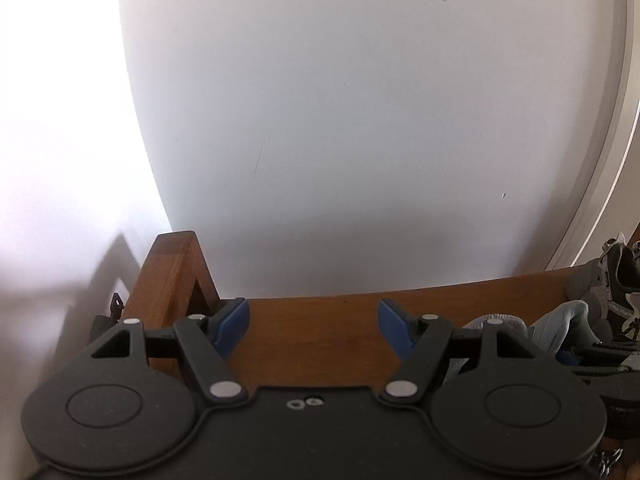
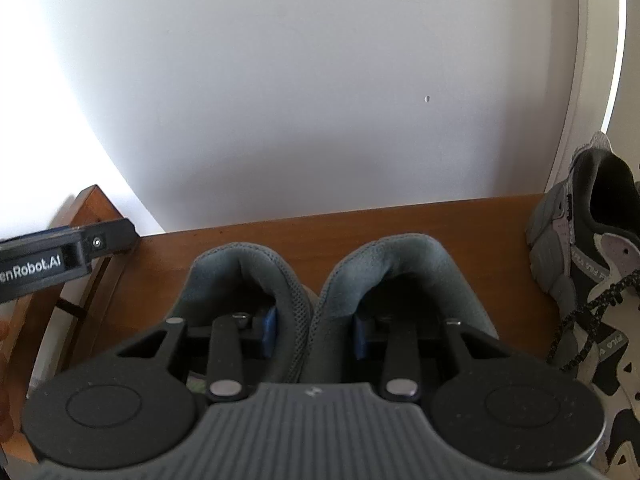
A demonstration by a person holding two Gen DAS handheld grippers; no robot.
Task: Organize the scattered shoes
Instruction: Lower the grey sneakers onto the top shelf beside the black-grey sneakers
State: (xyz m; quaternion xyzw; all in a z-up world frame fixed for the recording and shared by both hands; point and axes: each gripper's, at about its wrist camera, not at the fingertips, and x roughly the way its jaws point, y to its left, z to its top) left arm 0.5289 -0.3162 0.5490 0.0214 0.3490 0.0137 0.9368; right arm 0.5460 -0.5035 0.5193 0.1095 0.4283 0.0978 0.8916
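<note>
You're carrying a pair of grey mesh slip-on shoes (image 2: 320,288) with the right gripper (image 2: 316,332): its blue fingers (image 2: 270,330) are sitting one inside each shoe opening, narrowed partway and pinching the two inner collars together between them. The pair is hanging over the brown wooden shelf (image 2: 160,280), heels pointing away from the fingers toward the white wall (image 2: 320,80); you can't tell whether the soles are touching the wood yet.

A grey, black and white laced sneaker (image 2: 592,260) is already standing on the shelf, off to the right of your right fingers. Keep clear of it while lowering, so the laces aren't snagging.

The left gripper (image 1: 314,324) is hovering over the bare left end of the shelf, fingers (image 1: 232,320) spread wide, gripping nothing; the grey pair is showing just beyond its right finger.

To do this well: lower the pair level, heels square to the wall, keep pinching until both soles are resting flat, and only then spread the fingers and lift straight out of the openings so neither shoe is tipping. Keep the left gripper aside.
</note>
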